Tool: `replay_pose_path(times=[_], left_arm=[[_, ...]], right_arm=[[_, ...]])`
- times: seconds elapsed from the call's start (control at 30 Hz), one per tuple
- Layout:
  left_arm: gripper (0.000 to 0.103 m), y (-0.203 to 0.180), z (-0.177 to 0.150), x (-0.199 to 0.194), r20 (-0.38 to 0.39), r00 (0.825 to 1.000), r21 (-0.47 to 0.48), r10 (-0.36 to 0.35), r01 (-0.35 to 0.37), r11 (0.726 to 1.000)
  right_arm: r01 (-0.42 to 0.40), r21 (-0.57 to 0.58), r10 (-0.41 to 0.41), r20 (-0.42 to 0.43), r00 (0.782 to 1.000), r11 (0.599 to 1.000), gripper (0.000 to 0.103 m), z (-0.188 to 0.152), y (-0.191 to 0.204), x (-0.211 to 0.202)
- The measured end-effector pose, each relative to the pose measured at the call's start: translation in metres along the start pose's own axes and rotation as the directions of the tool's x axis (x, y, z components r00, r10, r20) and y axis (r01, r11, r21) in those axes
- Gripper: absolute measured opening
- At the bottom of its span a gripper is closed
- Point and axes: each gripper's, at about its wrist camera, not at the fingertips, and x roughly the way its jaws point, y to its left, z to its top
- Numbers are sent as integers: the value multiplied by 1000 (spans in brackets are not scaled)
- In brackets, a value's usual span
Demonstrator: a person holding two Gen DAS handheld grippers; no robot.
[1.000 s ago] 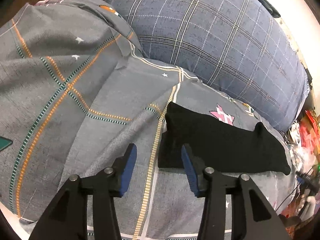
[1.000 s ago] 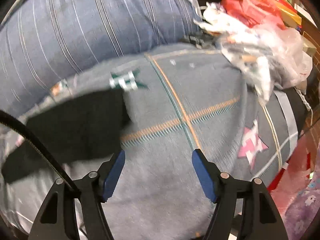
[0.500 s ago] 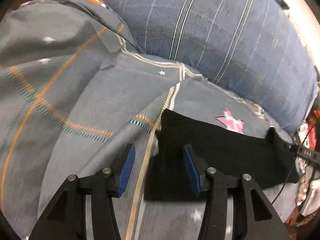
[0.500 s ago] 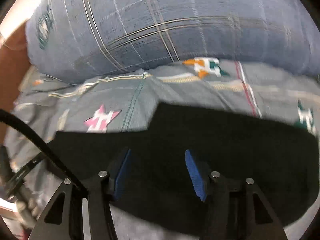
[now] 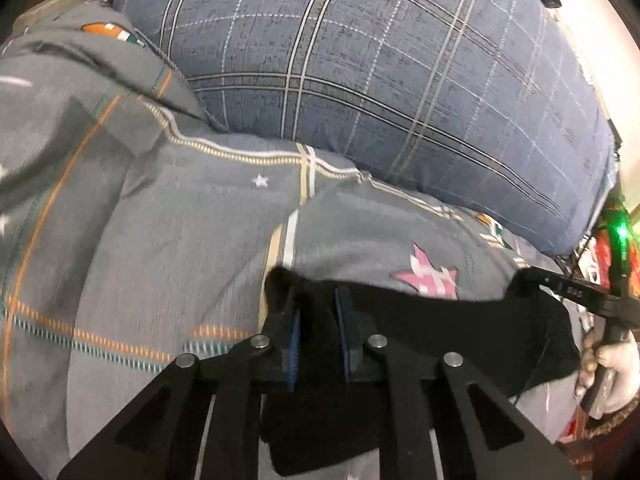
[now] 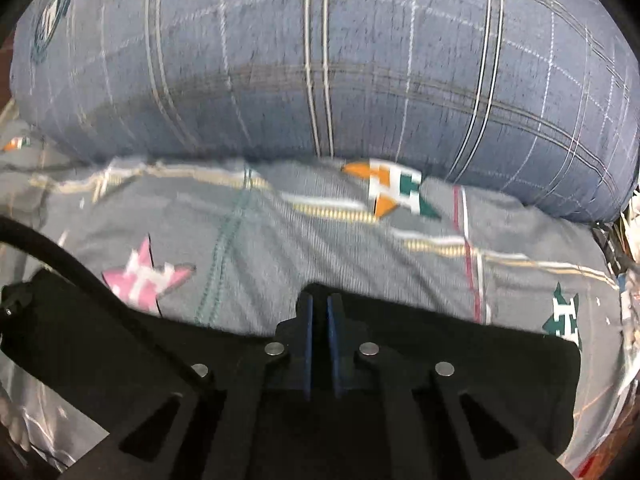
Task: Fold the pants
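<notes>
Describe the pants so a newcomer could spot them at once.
Start at the big blue plaid pillow; below it spreads the grey patterned bedsheet. The pants lie on that sheet beside a pink star print, the only plain black item.

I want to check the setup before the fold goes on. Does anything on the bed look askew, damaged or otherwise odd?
Nothing stands out. The black pants lie on the grey sheet in front of the blue pillow. The left tool and the right tool are each shut on an edge of the pants. No tear or spill shows, though both views are blurred.
</notes>
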Motion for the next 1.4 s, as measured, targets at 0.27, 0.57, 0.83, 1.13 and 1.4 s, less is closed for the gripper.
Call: replay_pose_path(times=[0.27,0.57,0.83,1.13,1.4], left_arm=[[19,27,-1,34,-52,992,-71,117,-120,990],[50,87,-22,-34,151,988,-342,8,44,939],[50,126,-32,-47,226,974,-415,-30,125,901],[50,159,-30,-71,276,961,-485,-26,162,859],[50,161,-32,-78,292,955,-471,-52,190,862]], right_arm=[[-30,87,26,46,999,996,1,17,-9,25],[-155,61,147,112,983,986,60,0,12,-13],[-334,-155,337,-5,941,930,60,-13,141,-28],[-336,-346,288,-184,940,876,63,-34,283,1],[-139,-493,51,-188,981,859,47,-40,331,28]])
